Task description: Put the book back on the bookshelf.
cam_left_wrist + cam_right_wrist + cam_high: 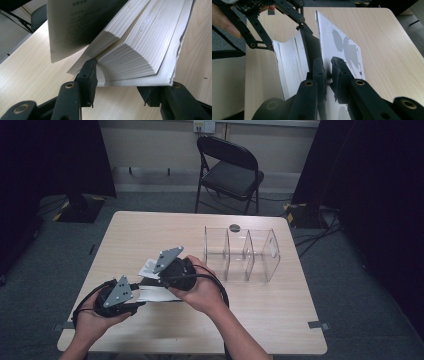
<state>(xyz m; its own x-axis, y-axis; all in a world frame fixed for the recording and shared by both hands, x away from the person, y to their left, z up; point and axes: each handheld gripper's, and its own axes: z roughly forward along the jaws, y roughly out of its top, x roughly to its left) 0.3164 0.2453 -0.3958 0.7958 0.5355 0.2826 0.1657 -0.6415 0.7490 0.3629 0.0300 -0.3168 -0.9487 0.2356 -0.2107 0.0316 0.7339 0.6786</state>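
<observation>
1. High view: both grippers work on a white book (156, 292) that lies near the front left of the wooden table (280, 320). The left gripper (136, 306) meets the book from the left, and the right gripper (150, 276) comes at it from above and behind. A clear acrylic organizer (242, 254) with upright dividers stands just right of the hands, apart from the book, and its compartments look empty. A folding chair (227, 170) stands beyond the table

2. Left gripper view: the book's page block (135, 47) sits between the two black jaws, which clamp across its thickness at the lower corner. The pages fan apart above the grip, and a loose cover leaf (70, 27) lifts away on the left. The book's lower edge seems raised off the tabletop, so I judge that it is already picked up

3. Right gripper view: its jaws are pinched together on the thin white cover (342, 50), which bears a grey printed figure and stands up from the block. The left gripper (284, 35) shows farther off, gripping the thick page block (292, 65)

4. Judgement: grasping is done and the cover is parted. If the book is meant for the organizer, carrying and slotting it in are left
</observation>
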